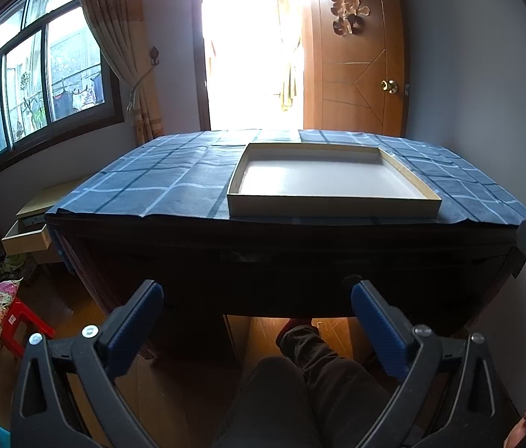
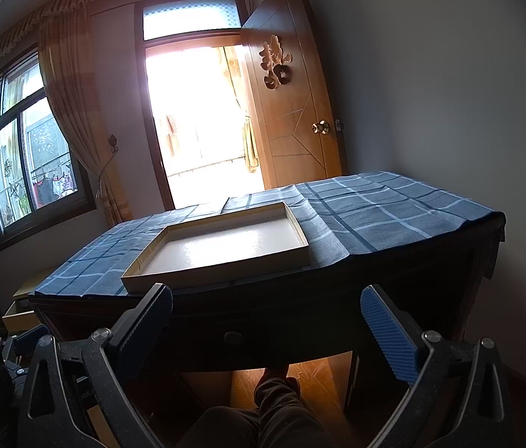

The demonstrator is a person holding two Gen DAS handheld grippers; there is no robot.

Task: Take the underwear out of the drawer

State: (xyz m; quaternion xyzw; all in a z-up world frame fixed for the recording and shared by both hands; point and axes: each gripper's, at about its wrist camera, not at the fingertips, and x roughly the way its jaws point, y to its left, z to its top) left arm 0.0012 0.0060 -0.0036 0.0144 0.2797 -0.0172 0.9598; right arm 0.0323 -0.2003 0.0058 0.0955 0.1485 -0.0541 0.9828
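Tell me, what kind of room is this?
Probably a room in someone's home, maybe a bedroom: a curtained window, a wooden door standing open, and a dark wooden desk under a blue checked cloth.

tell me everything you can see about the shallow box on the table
The shallow box is a flat, square, open-topped tray that looks like cardboard, with low tan walls and a pale, slightly glossy white floor. Nothing lies in it. It sits flat on the blue checked tablecloth, close to the table's near edge, its near wall roughly parallel to that edge. Neither pair of tongs touches it.
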